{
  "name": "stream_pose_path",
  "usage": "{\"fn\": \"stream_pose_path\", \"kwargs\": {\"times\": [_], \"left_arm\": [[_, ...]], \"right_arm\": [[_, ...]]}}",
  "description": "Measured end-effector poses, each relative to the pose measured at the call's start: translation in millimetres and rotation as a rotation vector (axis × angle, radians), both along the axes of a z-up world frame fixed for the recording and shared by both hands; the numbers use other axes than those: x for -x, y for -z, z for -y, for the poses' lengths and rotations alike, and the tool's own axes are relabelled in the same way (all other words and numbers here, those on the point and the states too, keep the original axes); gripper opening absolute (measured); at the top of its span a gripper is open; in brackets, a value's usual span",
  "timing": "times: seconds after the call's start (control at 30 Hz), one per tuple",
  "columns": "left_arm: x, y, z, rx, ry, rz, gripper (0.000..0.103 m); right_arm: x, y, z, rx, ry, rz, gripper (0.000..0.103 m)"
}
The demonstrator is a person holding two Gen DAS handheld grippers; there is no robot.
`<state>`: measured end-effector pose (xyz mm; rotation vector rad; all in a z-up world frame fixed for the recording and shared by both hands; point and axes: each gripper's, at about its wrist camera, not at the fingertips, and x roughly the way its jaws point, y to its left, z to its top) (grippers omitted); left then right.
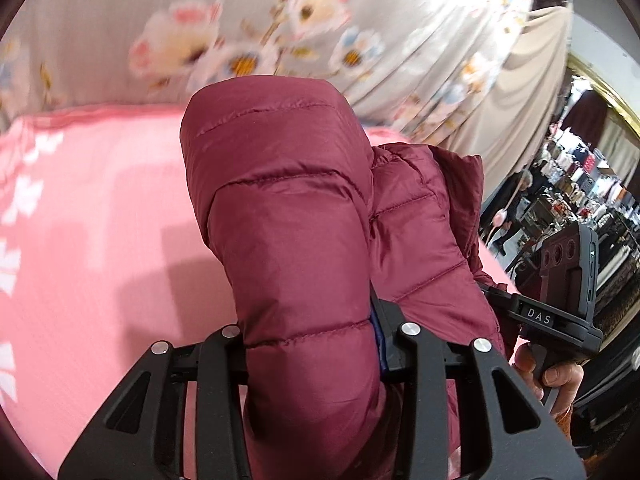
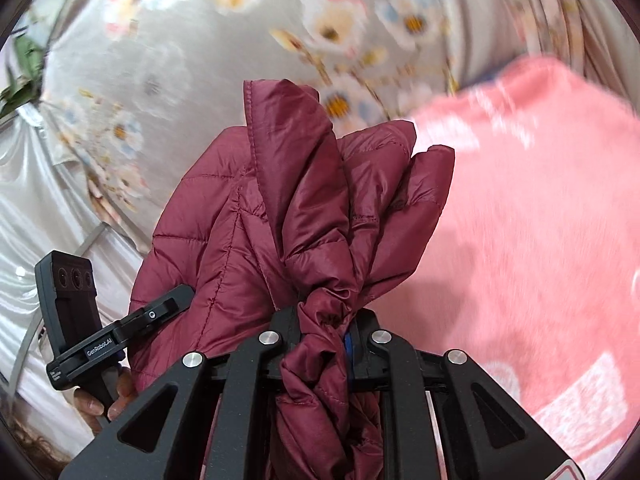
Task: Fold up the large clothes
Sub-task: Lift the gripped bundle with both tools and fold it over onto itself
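Both claws, left claw (image 1: pixel 312 336) and right claw (image 2: pixel 324 332), clenched on the maroon puffer jacket (image 1: pixel 288 208) above a pink blanket (image 1: pixel 100 240); floral curtain (image 1: pixel 120 20) behind, probably.

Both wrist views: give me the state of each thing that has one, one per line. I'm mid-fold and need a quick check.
maroon puffer jacket: lifted off the pink blanket, gripped at two places, hanging bunched.
left gripper: shut on a thick quilted fold.
right gripper: shut on a twisted bunch of fabric.
pink blanket: spread flat beneath the jacket.
floral curtain: hanging, pleated, blurred.
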<state>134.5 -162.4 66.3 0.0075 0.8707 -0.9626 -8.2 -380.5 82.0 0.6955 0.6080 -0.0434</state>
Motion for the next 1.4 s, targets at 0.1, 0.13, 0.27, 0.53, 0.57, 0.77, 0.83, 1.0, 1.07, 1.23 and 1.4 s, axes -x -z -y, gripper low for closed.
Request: {"fn": "stream_pose_path", "kwargs": {"times": [0.1, 0.13, 0.27, 0.53, 0.57, 0.77, 0.83, 1.0, 1.07, 1.23, 1.4], "left_arm": [[7.9, -32.0, -7.0, 0.044, 0.014, 0.08, 0.036], [9.8, -44.5, -8.6, 0.06, 0.018, 0.112, 0.036], [17.2, -86.8, -20.0, 0.11, 0.02, 0.227, 0.036], [20.4, -145.9, -49.8, 0.156, -0.04, 0.431, 0.036], [18.2, -152.3, -56.2, 0.163, -0.051, 0.45, 0.036], [1.5, -174.4, -88.6, 0.174, -0.096, 0.569, 0.037], [-5.5, -175.8, -98.3, 0.165, -0.114, 0.602, 0.037], [-22.8, -167.7, -120.6, 0.137, -0.155, 0.64, 0.037], [-33.7, -164.7, -128.7, 0.132, -0.165, 0.631, 0.037], [-66.5, -129.2, -146.4, 0.104, -0.198, 0.58, 0.037], [-99.6, -87.1, -152.4, 0.067, -0.222, 0.509, 0.037]], "right_arm": [[2.0, -42.4, -9.7, 0.075, 0.008, 0.088, 0.014], [3.5, -51.2, -10.7, 0.089, 0.009, 0.109, 0.014], [-2.9, -93.9, -25.7, 0.17, 0.009, 0.205, 0.014], [-34.3, -150.1, -57.6, 0.27, -0.026, 0.352, 0.014], [-39.2, -154.5, -61.9, 0.273, -0.031, 0.367, 0.014], [-75.9, -174.5, -90.9, 0.284, -0.08, 0.415, 0.014], [-90.3, -174.1, -100.4, 0.286, -0.093, 0.416, 0.014], [-124.7, -156.8, -122.1, 0.293, -0.113, 0.392, 0.014], [-139.0, -145.6, -127.7, 0.291, -0.121, 0.37, 0.014], [-175.5, -105.0, -139.7, 0.281, -0.141, 0.295, 0.014], [-205.0, -57.2, -145.0, 0.258, -0.156, 0.24, 0.014]]}}
